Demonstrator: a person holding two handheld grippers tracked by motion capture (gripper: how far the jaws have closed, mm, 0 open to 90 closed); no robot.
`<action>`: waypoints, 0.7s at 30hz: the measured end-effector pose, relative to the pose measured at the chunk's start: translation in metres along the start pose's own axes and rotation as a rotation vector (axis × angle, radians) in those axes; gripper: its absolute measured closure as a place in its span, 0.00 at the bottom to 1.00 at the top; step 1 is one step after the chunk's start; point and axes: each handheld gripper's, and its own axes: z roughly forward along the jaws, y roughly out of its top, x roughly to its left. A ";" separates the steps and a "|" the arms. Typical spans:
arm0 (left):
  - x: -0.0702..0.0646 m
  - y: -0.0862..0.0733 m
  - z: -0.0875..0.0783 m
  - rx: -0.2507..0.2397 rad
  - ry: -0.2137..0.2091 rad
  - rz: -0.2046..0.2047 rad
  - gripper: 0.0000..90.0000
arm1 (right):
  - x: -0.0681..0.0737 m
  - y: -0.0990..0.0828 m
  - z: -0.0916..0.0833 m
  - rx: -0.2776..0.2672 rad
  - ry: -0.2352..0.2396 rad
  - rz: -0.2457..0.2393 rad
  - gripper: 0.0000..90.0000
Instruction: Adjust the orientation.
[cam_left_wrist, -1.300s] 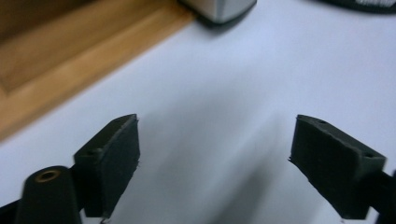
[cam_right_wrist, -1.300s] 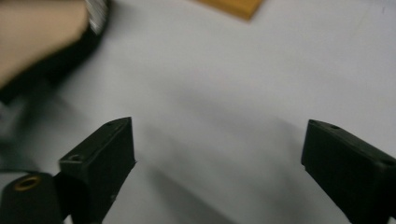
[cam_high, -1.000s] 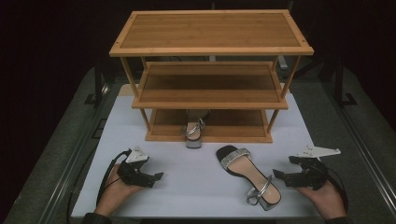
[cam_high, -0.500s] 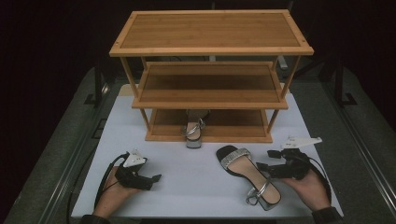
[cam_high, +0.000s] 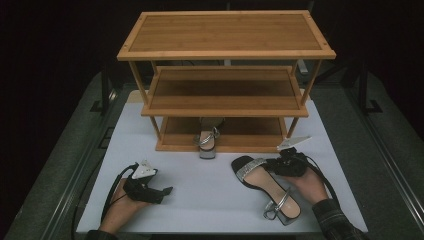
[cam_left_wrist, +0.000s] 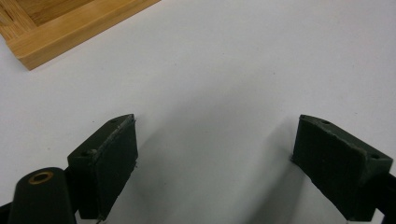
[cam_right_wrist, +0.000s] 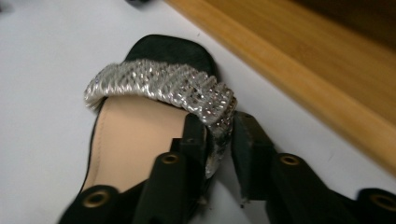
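Observation:
A black sandal (cam_high: 265, 185) with a glittering silver toe strap (cam_right_wrist: 159, 86) lies on the white table, toe towards the rack. My right gripper (cam_high: 272, 165) is at the sandal's right side. Its jaws have just been closing and now pinch the strap's end (cam_right_wrist: 219, 135), one jaw inside the shoe and one outside. The matching sandal (cam_high: 207, 140) stands on the bottom shelf of the wooden rack (cam_high: 225, 55). My left gripper (cam_high: 167, 191) rests open on the table at the front left, with bare white surface between its fingers (cam_left_wrist: 107, 158).
The three-shelf wooden rack stands at the back of the white mat (cam_high: 210, 200). Its base rail (cam_right_wrist: 303, 79) runs close beside the gripped sandal. Dark floor and metal frames (cam_high: 365, 95) flank the table.
My right gripper has moved left and forward from the table's right edge to the sandal's toe strap, and its jaws have narrowed onto the strap. The left gripper has stayed in place.

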 end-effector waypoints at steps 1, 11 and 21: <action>0.000 0.000 0.000 0.000 0.000 0.000 0.14 | 0.000 0.002 0.001 0.002 -0.007 -0.003 0.87; 0.001 0.000 0.000 0.003 -0.003 0.002 0.14 | 0.004 0.028 0.027 -0.020 -0.001 -0.034 0.92; 0.001 0.000 0.000 0.003 -0.006 0.003 0.14 | 0.002 0.038 0.028 -0.029 0.012 -0.026 0.67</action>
